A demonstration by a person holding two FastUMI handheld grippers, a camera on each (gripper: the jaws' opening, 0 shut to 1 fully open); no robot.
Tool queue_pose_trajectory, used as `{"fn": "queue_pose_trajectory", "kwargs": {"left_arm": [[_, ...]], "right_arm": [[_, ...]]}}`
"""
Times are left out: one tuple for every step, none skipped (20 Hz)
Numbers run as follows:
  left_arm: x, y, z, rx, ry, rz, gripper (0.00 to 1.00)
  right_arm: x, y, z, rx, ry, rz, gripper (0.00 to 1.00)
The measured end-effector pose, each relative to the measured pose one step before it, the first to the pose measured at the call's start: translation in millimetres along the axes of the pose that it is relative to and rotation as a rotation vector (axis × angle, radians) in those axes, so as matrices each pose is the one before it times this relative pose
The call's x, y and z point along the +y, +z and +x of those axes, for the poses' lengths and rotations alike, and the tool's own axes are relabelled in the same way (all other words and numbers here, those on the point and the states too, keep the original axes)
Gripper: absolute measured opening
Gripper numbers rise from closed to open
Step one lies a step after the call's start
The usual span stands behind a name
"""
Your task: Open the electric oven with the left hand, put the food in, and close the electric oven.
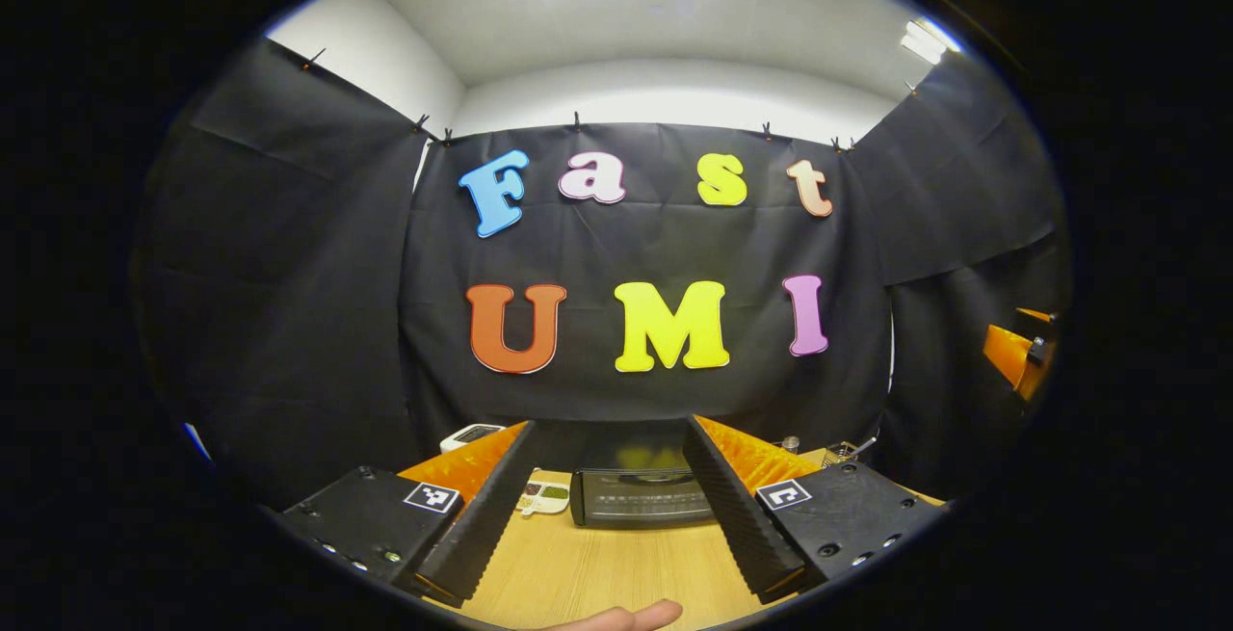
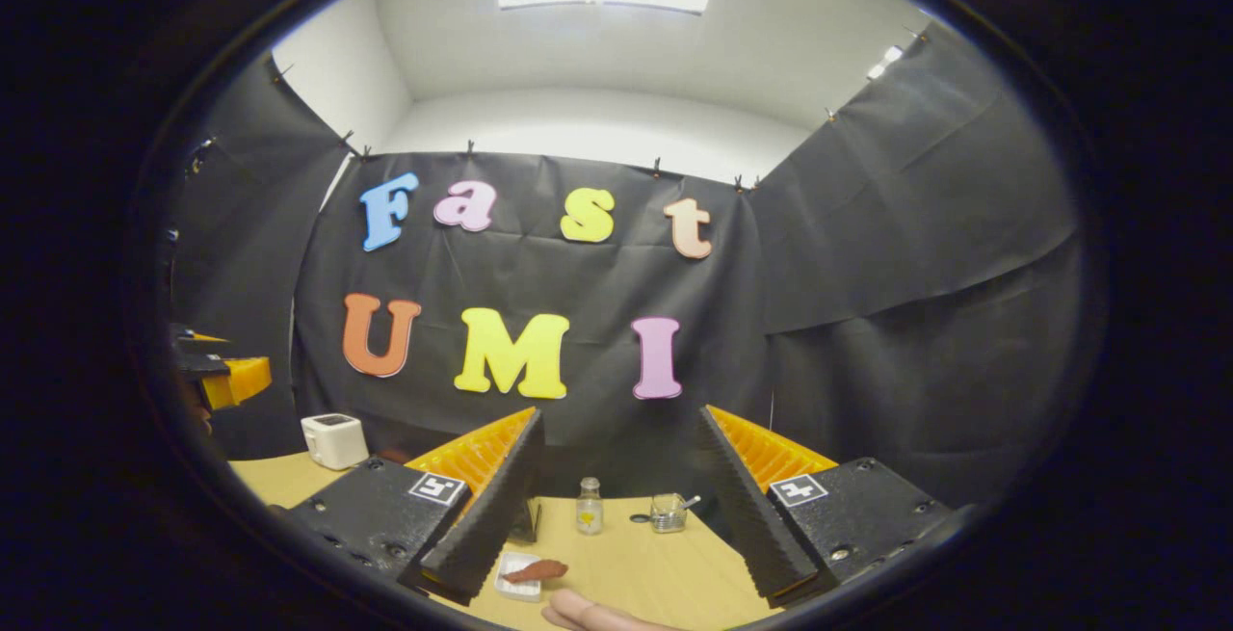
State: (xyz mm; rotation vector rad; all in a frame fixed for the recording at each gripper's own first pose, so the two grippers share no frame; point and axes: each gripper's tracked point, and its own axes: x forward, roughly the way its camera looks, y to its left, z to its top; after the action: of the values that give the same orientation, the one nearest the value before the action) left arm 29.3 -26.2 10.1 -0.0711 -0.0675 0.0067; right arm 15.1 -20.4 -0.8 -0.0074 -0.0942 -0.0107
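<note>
- Left gripper [image 1: 616, 554]: in the left gripper view its two fingers stand wide apart above the wooden table [image 1: 597, 573], nothing between them, no contact with any object.
- Electric oven [image 1: 641, 496]: a dark box standing on the table at the far side against the black cloth, seen straight ahead between the left gripper's fingers. Its door appears closed — the front panel faces the camera.
- Just left of the oven, a small white dish [image 1: 544, 496] with green and dark contents lies on the table; farther left and behind, a white device [image 1: 470, 435] sits at the table's far edge.
- A fingertip [image 1: 626, 617] shows at the near edge of the left gripper view, low over the table.
- Right gripper [image 2: 616, 554]: in the right gripper view its fingers are likewise spread wide, empty, raised over the table.
- Food [image 2: 536, 570]: a reddish-brown piece lying on a small white tray [image 2: 518, 585], near, just beside the right gripper's left finger — not touched by it.
- Part of a hand [image 2: 588, 612] shows at the near edge, just right of the tray.
- Farther back on the table: a small glass bottle [image 2: 589, 506] and a glass cup [image 2: 667, 512] with a utensil in it, standing near each other.
- A white toaster [image 2: 334, 440] stands at the far left of the table.
</note>
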Motion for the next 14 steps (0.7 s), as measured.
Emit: {"fn": "queue_pose_trajectory", "kwargs": {"left_arm": [[-2.33,-3.75,7.06,0.00886,-0.00397,-0.00687,0.96],[-2.02,-2.79,9.06,0.01013,-0.00411,-0.00605,0.96],[-1.44,-3.66,8.84,0.01043,-0.00057,-0.00462,0.96],[-0.84,-3.12,10.92,0.00904,-0.00203,-0.0037,0.96],[-0.86,-3.95,11.91,0.00863,-0.00262,-0.00576,0.96],[-2.71,-4.61,13.47,0.01139,-0.00487,-0.00589,0.96],[-3.09,-6.91,13.15,0.01807,-0.00617,-0.00592,0.95],[-2.2,-7.46,13.33,0.02226,-0.0058,-0.00504,0.94],[-4.05,-5.84,13.36,0.02009,-0.01088,-0.00598,0.94],[-5.01,-7.2,13.91,0.01657,-0.01373,-0.00595,0.94],[-4.51,-5.88,13.81,0.01622,-0.01114,-0.00089,0.95],[-2.9,-5.55,13.95,0.01231,-0.00962,0.00249,0.95],[-3.49,-7.43,13.82,0.01526,-0.00816,0.00505,0.95],[-2.73,-7.5,14.64,0.01856,-0.00296,0.00605,0.95]], "right_arm": [[-0.55,-2.38,4.51,0.00562,0.00378,0.00352,1.0],[-0.24,-1.36,4.79,0.00022,0.00221,0.00365,1.0],[-1.38,-0.78,5.49,-0.0018,0.00014,-0.00209,1.0],[-2.26,-1.17,4.22,-0.00266,-0.00251,-0.00358,1.0],[-0.13,-0.63,3.38,-0.0031,-0.0004,-0.00264,0.99],[1.05,-1.72,2.78,-0.00126,0.00383,-0.00445,1.0],[1.15,-2.31,3.32,0.00204,0.00764,-0.00436,1.0],[0.58,-2.75,3.55,0.00305,0.00772,-0.00104,1.0],[-0.85,-0.78,3.78,0.00154,0.00274,-0.00054,1.0],[-2.44,-0.64,5.13,-0.00202,-0.00082,-0.00102,1.0],[-2.74,0.39,4.41,-0.00259,-0.00443,0.00133,1.0],[-3.27,-0.78,3.75,-0.00215,-0.00342,0.00363,1.0],[-3.04,-2.07,5.36,0.00102,-0.00138,0.00339,1.0],[-3.12,-2.11,4.91,0.00325,-0.00201,0.00251,1.0]]}}
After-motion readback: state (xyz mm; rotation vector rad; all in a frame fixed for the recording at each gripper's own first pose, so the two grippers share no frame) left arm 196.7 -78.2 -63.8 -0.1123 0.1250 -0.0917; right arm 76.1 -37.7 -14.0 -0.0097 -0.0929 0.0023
